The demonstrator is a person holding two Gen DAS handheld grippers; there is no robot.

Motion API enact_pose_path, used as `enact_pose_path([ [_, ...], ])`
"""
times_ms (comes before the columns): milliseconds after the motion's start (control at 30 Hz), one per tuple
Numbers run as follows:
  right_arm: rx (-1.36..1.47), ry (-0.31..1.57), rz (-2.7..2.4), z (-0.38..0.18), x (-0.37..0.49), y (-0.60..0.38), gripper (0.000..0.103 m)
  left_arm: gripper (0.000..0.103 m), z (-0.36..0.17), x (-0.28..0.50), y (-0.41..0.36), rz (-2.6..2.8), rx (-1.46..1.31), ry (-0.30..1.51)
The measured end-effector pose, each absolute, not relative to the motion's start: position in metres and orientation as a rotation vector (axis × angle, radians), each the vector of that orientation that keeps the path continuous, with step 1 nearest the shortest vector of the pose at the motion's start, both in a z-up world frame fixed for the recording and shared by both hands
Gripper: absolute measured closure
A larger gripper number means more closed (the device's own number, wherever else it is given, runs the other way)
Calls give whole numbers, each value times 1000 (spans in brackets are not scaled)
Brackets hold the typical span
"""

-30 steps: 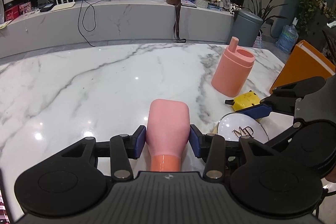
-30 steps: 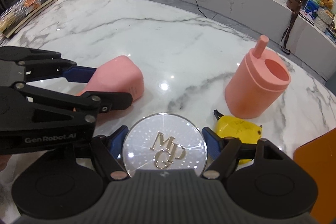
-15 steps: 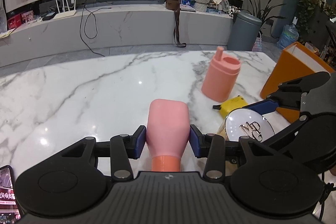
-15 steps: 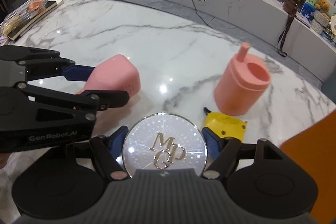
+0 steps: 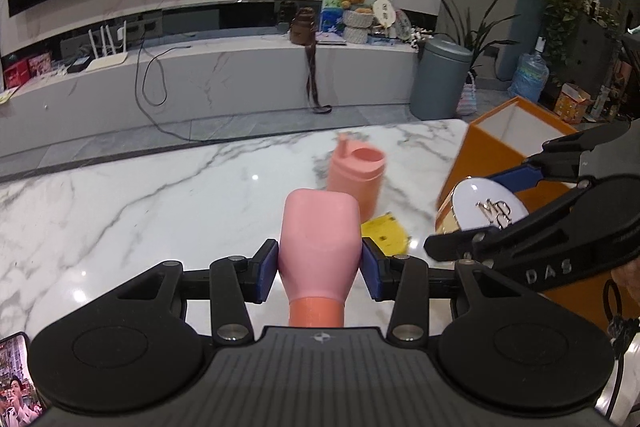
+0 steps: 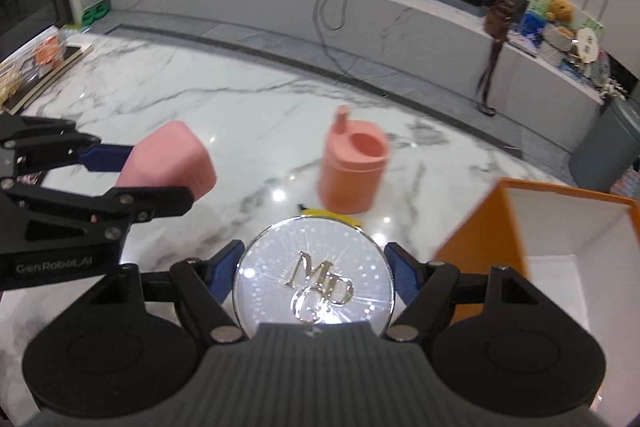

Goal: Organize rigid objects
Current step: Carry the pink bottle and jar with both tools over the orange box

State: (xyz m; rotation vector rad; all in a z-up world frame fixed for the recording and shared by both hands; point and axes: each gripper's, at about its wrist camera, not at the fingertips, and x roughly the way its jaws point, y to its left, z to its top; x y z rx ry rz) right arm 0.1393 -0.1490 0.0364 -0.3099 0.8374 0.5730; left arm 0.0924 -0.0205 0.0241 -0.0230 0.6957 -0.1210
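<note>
Pink plastic bottle (image 5: pixel 319 243) sits clamped between the left gripper's (image 5: pixel 319 269) blue pads, held above the marble table (image 5: pixel 140 203). Beside it the right gripper (image 6: pixel 314 273) pinches a round silver-lidded tin (image 6: pixel 314 285), near the open orange box (image 6: pixel 560 239). A salmon straw cup (image 6: pixel 352 167) and a yellow item (image 5: pixel 386 233) stand on the table beyond.

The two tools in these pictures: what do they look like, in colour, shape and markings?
Both are matte black. The left tool has blue pads on its fingers, bare metal pivot screws, two round discs and a ribbed grey body; the right wrist view shows "GenRobot.AI" printed on its side. The right tool is built the same way; the left wrist view shows the letters "DAS" on it.
</note>
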Motion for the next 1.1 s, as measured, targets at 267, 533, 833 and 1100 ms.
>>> enact_pose_path([
  [267,-246,803,489,58,134,-202,28,53,35,93,-57,-172,-6,685],
  [533,-165,784,420,71,129,-252,28,53,46,99,-99,-228,27,657],
  [833,-72,753,354,86,129,-300,28,53,69,111,-142,-287,62,611],
  [1100,-28,751,265,83,133,-337,28,54,83,122,-181,-333,100,580],
])
